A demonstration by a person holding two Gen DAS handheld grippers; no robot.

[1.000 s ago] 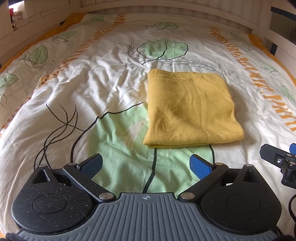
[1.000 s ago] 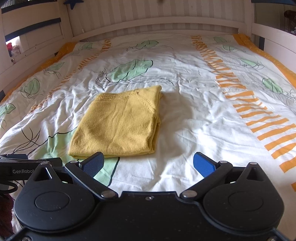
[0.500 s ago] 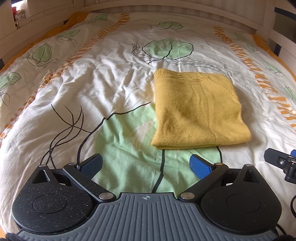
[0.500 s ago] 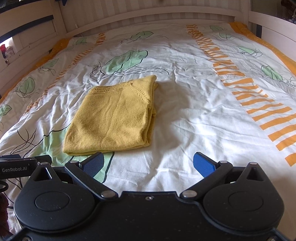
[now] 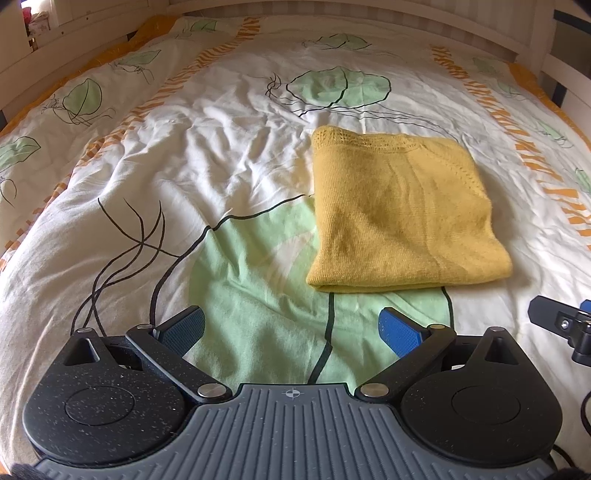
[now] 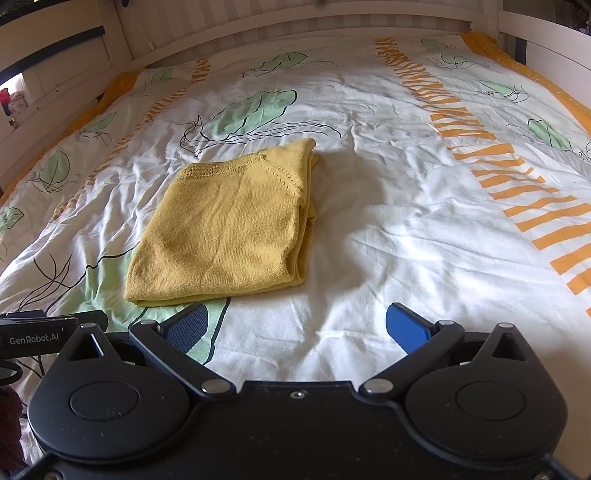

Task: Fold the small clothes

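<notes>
A yellow knitted garment (image 5: 402, 218) lies folded into a flat rectangle on the bed, also seen left of centre in the right wrist view as the same garment (image 6: 229, 225). My left gripper (image 5: 291, 326) hovers open in front of the garment's near left corner, with nothing between its blue pads. My right gripper (image 6: 299, 326) is open too, just short of the garment's near right corner and a little to its right. Neither gripper touches the cloth. A tip of the right gripper (image 5: 557, 325) shows at the right edge of the left wrist view.
The bed cover (image 5: 207, 155) is white with green leaves and orange striped bands, and is wrinkled. A pale wooden bed rail (image 6: 295, 18) runs along the far end and both sides. The left gripper's body (image 6: 37, 332) sits at the left edge of the right wrist view.
Both grippers have drifted slightly away from the garment, so it sits a little farther right in the left view and farther left in the right view. Both have stayed open; the garment has not moved.
</notes>
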